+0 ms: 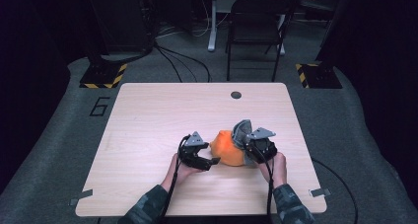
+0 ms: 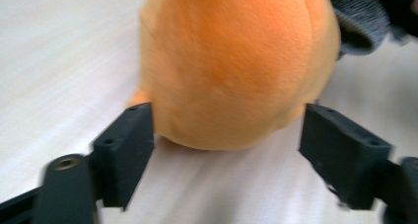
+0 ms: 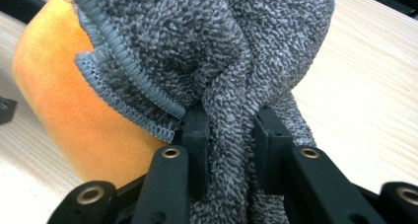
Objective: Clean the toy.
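The wooden table (image 1: 148, 135) is lying under everything, pale and wide, and I am working at its near edge, a little right of the middle.

The orange plush (image 1: 227, 147) is sitting there between my two grippers, a rounded lump resting on the tabletop. From above it is looking slightly longer from near to far than across, though it is too round for me to say which way it is pointing. In the left gripper view its bulging underside (image 2: 231, 71) is swelling toward me.

The grey towel (image 1: 241, 130) is bunching up against the plush's right side, touching it, and rising above it.

My right gripper (image 3: 229, 140) is clamping narrow on a gathered fold of that towel (image 3: 217, 61), the looped cloth squeezed between both jaws, with the hemmed edge hanging to the left over the plush (image 3: 74, 110).

My left gripper (image 2: 226, 135) is standing wide, its jaws spread to either side of the plush's base; the left jaw is sitting just at the fabric, the right one apart from it, so I am not gripping it.
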`<state>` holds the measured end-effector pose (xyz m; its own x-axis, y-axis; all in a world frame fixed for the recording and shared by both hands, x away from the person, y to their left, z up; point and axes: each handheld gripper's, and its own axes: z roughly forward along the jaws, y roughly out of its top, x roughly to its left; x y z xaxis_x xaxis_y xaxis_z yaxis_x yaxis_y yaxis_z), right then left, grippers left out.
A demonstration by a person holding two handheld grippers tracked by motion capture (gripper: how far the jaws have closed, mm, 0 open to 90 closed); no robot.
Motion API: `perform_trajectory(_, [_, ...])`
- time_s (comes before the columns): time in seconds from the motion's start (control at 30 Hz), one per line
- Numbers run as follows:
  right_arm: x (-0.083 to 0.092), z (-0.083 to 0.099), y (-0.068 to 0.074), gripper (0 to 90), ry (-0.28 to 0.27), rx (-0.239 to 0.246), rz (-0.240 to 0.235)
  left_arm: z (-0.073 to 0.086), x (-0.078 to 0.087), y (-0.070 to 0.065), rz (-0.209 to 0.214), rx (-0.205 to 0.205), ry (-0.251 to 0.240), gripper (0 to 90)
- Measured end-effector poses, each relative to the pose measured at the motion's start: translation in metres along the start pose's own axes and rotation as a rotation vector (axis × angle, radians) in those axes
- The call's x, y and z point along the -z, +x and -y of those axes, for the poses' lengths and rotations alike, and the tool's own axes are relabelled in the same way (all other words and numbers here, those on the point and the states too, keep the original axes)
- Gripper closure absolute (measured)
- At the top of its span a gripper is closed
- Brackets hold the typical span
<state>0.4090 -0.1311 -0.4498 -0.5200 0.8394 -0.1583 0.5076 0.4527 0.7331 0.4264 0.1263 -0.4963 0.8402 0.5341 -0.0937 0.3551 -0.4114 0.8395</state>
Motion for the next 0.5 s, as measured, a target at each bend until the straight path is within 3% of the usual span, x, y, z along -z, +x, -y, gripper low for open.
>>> perform_trajectory(0.2, [-0.001,0.000,-0.001,71.1,0.000,-0.004,-0.002,0.007,-0.009,0.000,-0.051,-0.144,0.041,15.4])
perform_trajectory(0.33, [-0.002,0.000,-0.001,71.1,0.008,-0.010,-0.005,0.008,-0.017,-0.003,-0.046,-0.232,0.059,17.4])
perform_trajectory(0.37, [-0.003,0.000,-0.001,71.1,0.011,-0.012,-0.006,0.008,-0.019,-0.004,-0.069,-0.257,0.073,19.0])
perform_trajectory(0.5, [-0.004,0.000,-0.002,71.1,0.014,-0.012,-0.011,0.009,-0.027,-0.006,-0.075,-0.300,0.080,26.0])
